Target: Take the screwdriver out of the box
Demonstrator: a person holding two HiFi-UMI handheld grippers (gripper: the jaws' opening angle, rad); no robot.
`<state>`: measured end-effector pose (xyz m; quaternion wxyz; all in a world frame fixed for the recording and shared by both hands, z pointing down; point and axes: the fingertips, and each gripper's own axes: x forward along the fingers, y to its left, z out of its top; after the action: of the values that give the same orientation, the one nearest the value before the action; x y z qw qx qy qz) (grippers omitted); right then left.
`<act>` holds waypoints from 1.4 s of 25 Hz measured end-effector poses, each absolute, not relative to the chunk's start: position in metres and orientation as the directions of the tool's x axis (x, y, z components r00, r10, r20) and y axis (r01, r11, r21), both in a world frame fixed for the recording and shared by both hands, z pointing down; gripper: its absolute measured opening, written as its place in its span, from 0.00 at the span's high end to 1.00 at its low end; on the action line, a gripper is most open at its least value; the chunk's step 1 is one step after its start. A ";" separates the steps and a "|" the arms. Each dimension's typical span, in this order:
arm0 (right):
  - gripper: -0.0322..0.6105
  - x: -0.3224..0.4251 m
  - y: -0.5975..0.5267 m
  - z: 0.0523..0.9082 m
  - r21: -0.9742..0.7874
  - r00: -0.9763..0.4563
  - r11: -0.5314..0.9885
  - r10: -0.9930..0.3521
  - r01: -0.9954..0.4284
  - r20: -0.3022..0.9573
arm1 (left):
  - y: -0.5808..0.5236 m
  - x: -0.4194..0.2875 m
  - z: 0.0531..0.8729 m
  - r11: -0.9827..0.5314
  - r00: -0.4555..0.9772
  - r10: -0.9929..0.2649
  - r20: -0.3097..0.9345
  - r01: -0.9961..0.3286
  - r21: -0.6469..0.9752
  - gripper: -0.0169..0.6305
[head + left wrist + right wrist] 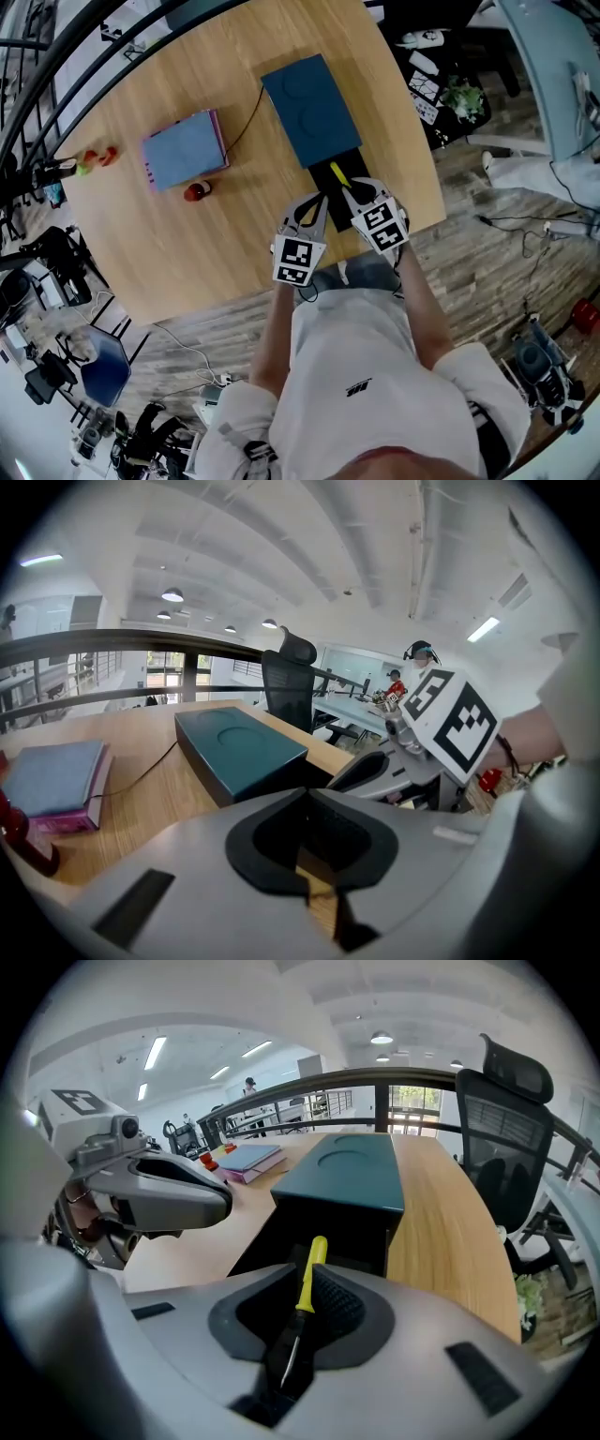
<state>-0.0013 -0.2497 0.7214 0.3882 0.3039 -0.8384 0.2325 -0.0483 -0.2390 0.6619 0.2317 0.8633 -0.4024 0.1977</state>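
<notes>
A dark teal box lid point(311, 108) lies on the wooden table, with the open black tray point(322, 174) just in front of it. The yellow-handled screwdriver point(338, 174) lies in the tray. My right gripper point(349, 191) hovers at the tray's near end. In the right gripper view the screwdriver point(311, 1265) shows through the narrow gap of the right gripper point(302, 1288); its jaws are open and do not press on it. My left gripper point(321, 200) hangs just to the left, fingertips together and empty. In the left gripper view the left gripper point(307, 803) points past the lid point(239, 747).
A blue book with a pink edge point(185, 148) lies left of the lid, with a small red object point(195, 191) in front of it. A thin cable point(246, 117) runs to the lid. The table's right edge point(427, 187) is close. An office chair point(511, 1119) stands beyond the table.
</notes>
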 end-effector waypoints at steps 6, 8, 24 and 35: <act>0.84 -0.003 -0.253 0.736 -0.108 -0.438 0.706 -0.304 -0.700 0.846 | -0.237 -0.048 0.666 -0.577 0.602 -0.597 0.531 -0.781 0.236 0.95; 0.82 -0.003 -0.254 0.737 -0.101 -0.416 0.705 -0.291 -0.702 0.862 | -0.236 -0.049 0.666 -0.575 0.602 -0.599 0.529 -0.782 0.240 0.95; 0.77 -0.014 -0.268 0.755 0.008 -0.238 0.685 -0.264 -0.729 0.935 | -0.231 -0.075 0.665 -0.528 0.583 -0.628 0.516 -0.806 0.268 0.95; 0.85 -0.023 -0.264 0.761 0.027 -0.199 0.701 -0.239 -0.712 0.950 | -0.230 -0.099 0.665 -0.519 0.583 -0.635 0.506 -0.808 0.279 0.95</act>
<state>-0.0226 -0.2644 0.7610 0.5460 0.3200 -0.7433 0.2168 -0.0988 -0.2303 0.6653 0.2488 0.8542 -0.4224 0.1733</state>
